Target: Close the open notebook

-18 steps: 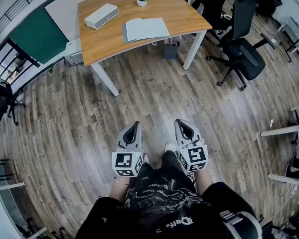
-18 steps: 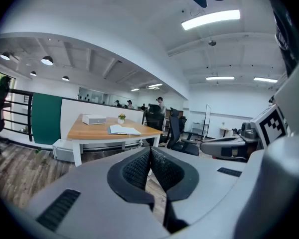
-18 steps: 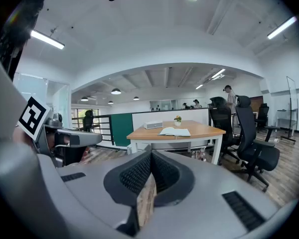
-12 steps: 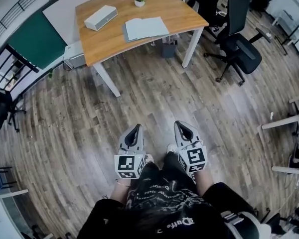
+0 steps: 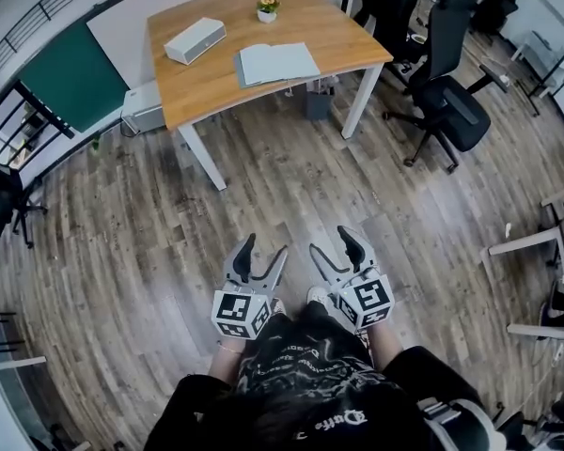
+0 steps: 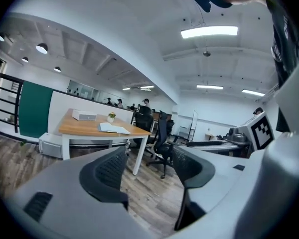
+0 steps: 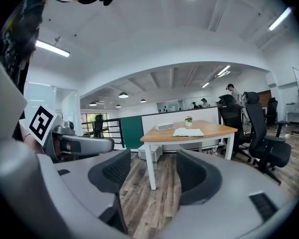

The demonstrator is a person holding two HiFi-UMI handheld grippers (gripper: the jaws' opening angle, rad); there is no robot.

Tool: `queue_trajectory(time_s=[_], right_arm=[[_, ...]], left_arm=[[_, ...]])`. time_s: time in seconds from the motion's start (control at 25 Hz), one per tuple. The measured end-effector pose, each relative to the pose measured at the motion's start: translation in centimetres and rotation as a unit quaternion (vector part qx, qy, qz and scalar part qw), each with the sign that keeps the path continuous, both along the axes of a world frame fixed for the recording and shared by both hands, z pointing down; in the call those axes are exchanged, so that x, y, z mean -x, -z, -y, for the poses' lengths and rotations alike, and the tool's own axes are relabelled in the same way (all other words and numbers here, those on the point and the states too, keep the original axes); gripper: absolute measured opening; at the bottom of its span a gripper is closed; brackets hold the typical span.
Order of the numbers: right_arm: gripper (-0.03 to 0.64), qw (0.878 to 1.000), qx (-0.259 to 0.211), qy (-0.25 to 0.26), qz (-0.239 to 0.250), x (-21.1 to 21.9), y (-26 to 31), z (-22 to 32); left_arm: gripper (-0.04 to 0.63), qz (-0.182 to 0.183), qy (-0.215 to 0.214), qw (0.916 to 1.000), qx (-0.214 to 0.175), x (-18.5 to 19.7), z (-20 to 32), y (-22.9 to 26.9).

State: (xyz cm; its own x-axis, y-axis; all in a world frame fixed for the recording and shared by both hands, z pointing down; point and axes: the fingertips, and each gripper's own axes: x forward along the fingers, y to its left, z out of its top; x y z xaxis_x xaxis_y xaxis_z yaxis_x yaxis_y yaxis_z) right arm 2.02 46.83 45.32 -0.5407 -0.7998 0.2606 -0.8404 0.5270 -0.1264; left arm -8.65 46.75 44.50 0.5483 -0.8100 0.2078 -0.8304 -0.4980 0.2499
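An open notebook (image 5: 277,62) with pale pages lies flat on the wooden desk (image 5: 207,87), far ahead of me across the plank floor. It also shows small in the left gripper view as the notebook (image 6: 113,128) and in the right gripper view as the notebook (image 7: 188,132). My left gripper (image 5: 265,248) and right gripper (image 5: 332,242) are held side by side close to my body, well short of the desk. Both stand open with nothing between the jaws, as the left gripper (image 6: 149,153) and right gripper (image 7: 152,156) confirm in their own views.
On the desk are a white box (image 5: 195,40) and a small potted plant (image 5: 268,4). Black office chairs (image 5: 456,101) stand to its right and a bin (image 5: 318,101) beneath it. A green panel (image 5: 70,69) and a railing lie at the left. Other desks edge the right side.
Both grippers' jaws were together in the earlier frames and now stand spread apart. The desk has shifted only slightly in the head view.
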Motion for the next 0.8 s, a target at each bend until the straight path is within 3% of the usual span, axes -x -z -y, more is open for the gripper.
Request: queue_trajectory(time_s=[0.12, 0.24, 0.52, 0.68, 0.8], right_arm=[[0.298, 1.0, -0.005, 0.018, -0.002, -0.8, 0.4, 0.8], [0.335, 1.0, 0.0, 0.023, -0.003, -2.1, 0.4, 2.0], [0.318, 0.999, -0.012, 0.035, 0.0, -5.9, 0.4, 4.3], [0.318, 0.999, -0.013, 0.034, 0.001, -7.7, 0.1, 5.6], [0.317, 0.999, -0.009, 0.036, -0.003, -8.7, -0.5, 5.8]], left_arm=[[0.33, -0.026, -0.01, 0.9996, 0.007, -1.3, 0.3, 0.0], [0.33, -0.022, -0.009, 0.9997, 0.007, -2.4, 0.8, -0.1], [0.329, -0.018, -0.008, 0.9995, 0.024, -6.2, 2.0, -0.7], [0.328, -0.052, 0.024, 0.998, 0.028, -7.2, 3.0, -0.9], [0.328, -0.043, 0.031, 0.9982, 0.027, -8.2, 3.2, -1.5]])
